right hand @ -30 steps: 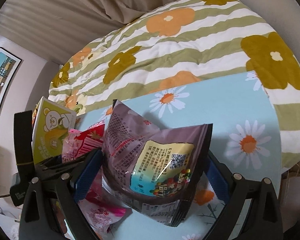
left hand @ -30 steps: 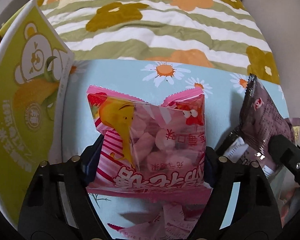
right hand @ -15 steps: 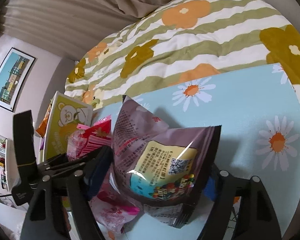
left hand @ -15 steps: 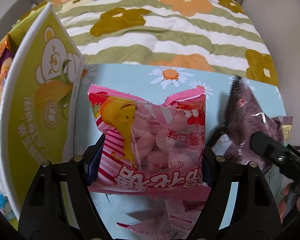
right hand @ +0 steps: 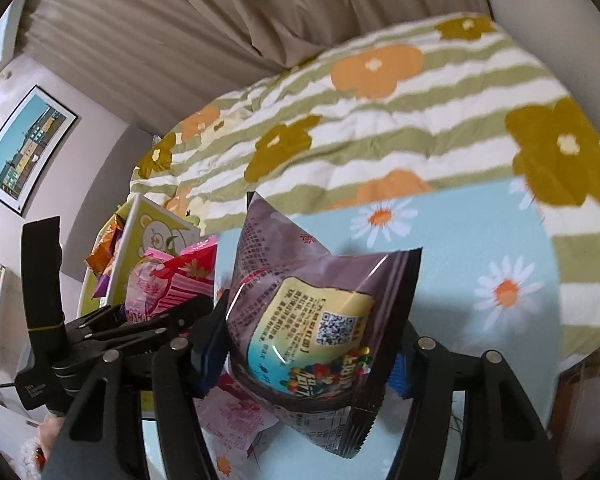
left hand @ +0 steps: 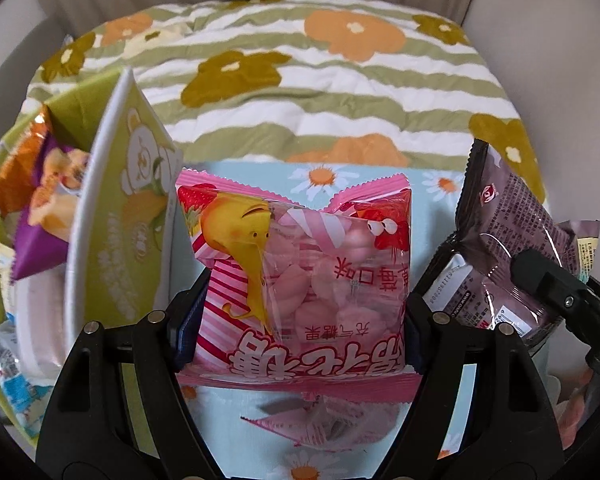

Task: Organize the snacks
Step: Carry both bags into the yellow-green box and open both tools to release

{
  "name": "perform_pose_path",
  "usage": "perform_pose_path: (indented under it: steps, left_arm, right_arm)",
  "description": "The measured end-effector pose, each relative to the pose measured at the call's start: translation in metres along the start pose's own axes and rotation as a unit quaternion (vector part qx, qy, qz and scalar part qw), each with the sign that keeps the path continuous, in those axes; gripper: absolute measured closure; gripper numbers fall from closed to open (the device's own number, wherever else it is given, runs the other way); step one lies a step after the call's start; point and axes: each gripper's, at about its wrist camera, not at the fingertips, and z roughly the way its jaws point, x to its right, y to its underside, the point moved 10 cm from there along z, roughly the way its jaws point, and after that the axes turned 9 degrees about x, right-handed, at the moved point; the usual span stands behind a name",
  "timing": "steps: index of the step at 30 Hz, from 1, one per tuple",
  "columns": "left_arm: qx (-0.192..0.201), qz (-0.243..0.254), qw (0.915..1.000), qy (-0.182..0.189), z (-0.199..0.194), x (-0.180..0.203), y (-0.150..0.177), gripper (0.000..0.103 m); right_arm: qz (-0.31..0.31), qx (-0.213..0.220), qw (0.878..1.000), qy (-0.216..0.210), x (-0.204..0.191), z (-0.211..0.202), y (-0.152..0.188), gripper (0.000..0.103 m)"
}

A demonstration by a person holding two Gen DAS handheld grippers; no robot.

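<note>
Above the daisy-print blue bench (left hand: pixel 432 168), the steeply down-tilted left claw (left hand: pixel 300 320) clamps a pink plastic marshmallow bag (left hand: pixel 300 276); the right claw (right hand: pixel 308 356), its jaws just closing, grips a mauve foil candy pouch (right hand: pixel 316 320).

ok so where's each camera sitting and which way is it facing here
Left wrist: sits on the left gripper, looking down along its fingers at the pink snack bag it clamps, over the blue daisy cloth; the other gripper's dark finger shows at the right edge.
Right wrist: sits on the right gripper, whose jaws have just been closing, now on the purple snack bag; the other gripper shows at left.
Shared: both bags, the green bear box, the flowered quilt.
</note>
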Motion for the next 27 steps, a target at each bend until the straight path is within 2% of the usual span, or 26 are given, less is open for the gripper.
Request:
perform_pose_path:
  steps: [8,13,20,27]
  left_arm:
    - [0.061,-0.009,0.9973,0.039,-0.069,0.003,-0.026,0.028]
    - [0.104,-0.017,0.9926,0.060,-0.123,-0.018,-0.042,0.028]
    - [0.144,-0.036,0.9877,0.049,-0.178,-0.101,-0.048,0.028]
    - [0.159,-0.047,0.9861,0.012,-0.194,-0.203,-0.037,0.028]
  right_arm:
    - [-0.042,0.044,0.998,0.019,-0.035,-0.051,-0.022,0.044]
    - [-0.060,0.066,0.996,0.017,-0.075,-0.074,-0.032,0.044]
    - [-0.082,0.090,0.993,-0.003,-0.156,-0.078,-0.030,0.044]
    - [-0.091,0.087,0.992,-0.033,-0.245,-0.046,-0.011,0.044]
